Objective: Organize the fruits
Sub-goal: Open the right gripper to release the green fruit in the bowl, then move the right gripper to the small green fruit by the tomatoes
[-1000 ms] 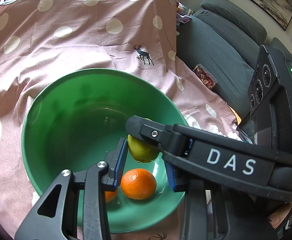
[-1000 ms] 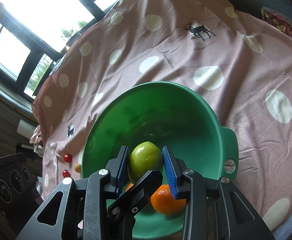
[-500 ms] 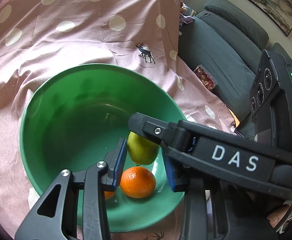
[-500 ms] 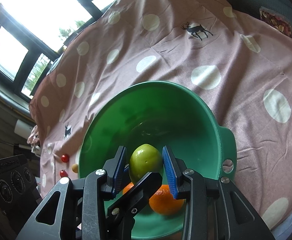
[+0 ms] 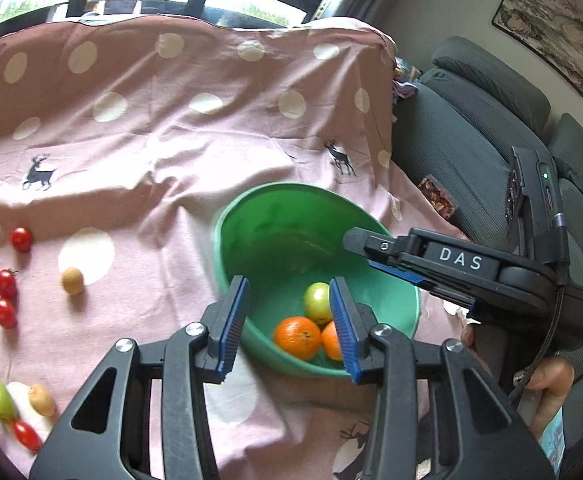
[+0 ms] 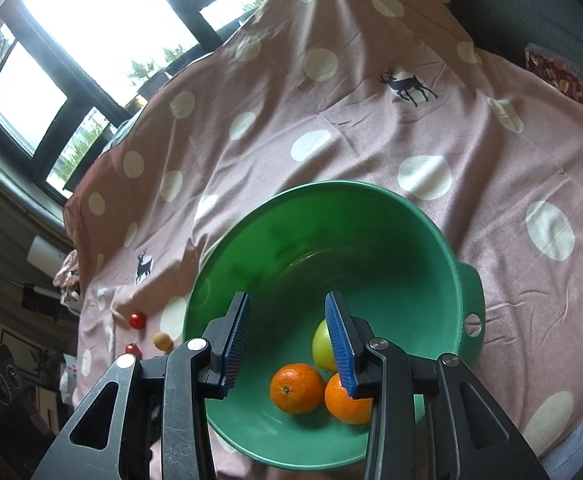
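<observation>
In the green bowl (image 6: 443,248): two oranges (image 6: 296,387), one green fruit (image 6: 322,346); both grippers (image 6: 287,338) spread, empty.

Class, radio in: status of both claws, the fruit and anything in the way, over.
Left claw open, empty. Right claw open, empty. Green fruit and two oranges in green bowl; tomatoes loose on cloth. Nothing in the way.
</observation>
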Tool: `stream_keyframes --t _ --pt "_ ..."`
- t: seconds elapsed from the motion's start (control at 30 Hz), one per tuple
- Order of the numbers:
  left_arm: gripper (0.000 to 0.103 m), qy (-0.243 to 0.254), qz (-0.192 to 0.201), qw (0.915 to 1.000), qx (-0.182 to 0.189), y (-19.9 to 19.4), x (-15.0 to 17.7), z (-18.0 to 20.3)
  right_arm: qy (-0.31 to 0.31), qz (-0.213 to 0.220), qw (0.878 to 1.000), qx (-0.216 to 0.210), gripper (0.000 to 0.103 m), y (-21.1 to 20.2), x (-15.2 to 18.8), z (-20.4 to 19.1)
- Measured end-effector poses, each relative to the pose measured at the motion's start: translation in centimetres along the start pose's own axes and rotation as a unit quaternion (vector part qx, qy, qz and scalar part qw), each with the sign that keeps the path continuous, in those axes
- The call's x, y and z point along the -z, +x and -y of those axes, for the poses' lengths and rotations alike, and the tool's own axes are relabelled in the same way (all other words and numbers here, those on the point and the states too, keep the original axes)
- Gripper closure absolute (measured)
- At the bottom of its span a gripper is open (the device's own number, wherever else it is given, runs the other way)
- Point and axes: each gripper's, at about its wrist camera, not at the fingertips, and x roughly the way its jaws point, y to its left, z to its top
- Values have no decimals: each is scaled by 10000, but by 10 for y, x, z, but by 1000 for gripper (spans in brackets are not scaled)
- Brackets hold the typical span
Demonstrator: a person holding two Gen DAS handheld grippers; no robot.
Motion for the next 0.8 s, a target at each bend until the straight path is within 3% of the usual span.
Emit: stream_keyframes --t 0.1,0.2,0.37,0.57,0.7,0.8 --pt "61 -277 225 9987 -363 -32 3 -31 -258 26 9997 24 55 2 3 -20" --pt "54 -506 459 9943 -823 -63 10 -63 -521 -109 9984 -210 55 9 9 -44" --pt "50 -1009 785 9787 -1609 -108 30 -118 -1213 -408 9897 -641 55 25 30 -97" --pt "49 -1601 829 9578 -2239 -137 44 -173 -1797 -1201 9635 -1579 54 58 69 -156" --pt "49 -2121 828 9486 -2200 -150 54 -204 -2085 -1782 9411 -1980 54 84 98 -185" --pt "49 -2358 766 9422 -2252 -151 58 -215 -2163 -2187 9298 -2019 54 105 116 -200"
